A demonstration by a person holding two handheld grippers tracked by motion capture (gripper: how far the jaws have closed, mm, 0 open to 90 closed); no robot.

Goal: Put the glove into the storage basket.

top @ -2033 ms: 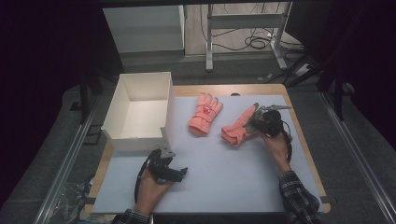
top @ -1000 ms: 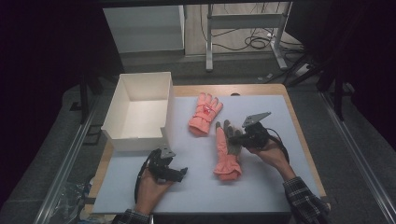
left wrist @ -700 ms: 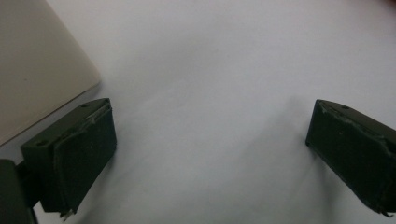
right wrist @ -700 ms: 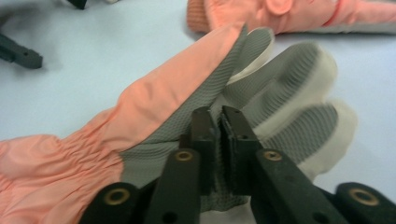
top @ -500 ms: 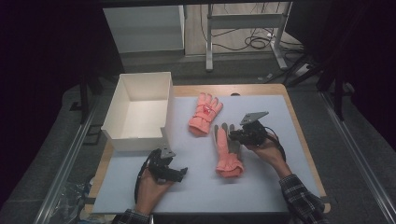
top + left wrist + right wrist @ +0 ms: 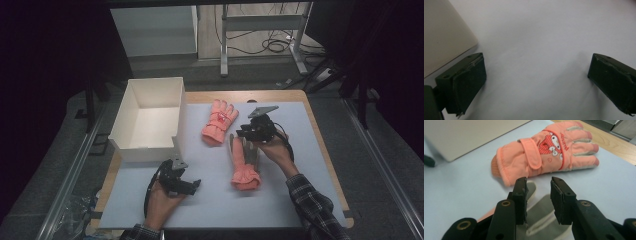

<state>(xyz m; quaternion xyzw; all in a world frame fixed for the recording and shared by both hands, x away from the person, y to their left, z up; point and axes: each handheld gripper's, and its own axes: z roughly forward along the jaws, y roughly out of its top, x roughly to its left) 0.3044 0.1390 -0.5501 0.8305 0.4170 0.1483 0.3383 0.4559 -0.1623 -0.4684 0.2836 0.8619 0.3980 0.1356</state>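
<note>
I am opening my right gripper [image 6: 538, 182] above the soft, light, palm-up glove [image 6: 245, 162] (jaws parted, holding nothing), best retaken by its fingers.

**Lettering on the patterned glove**

The one piece of writing stands on the back of the salmon-pink padded winter glove with the cartoon face patch [image 6: 544, 151], seen in the right gripper view. A short row of small red letters runs beside the red-and-white cartoon patch [image 6: 547, 145], near the base of the fingers. The letters lie upside down to the camera and are too small and soft to spell out. In the high view that glove [image 6: 219, 121] shows no legible marks.
</note>
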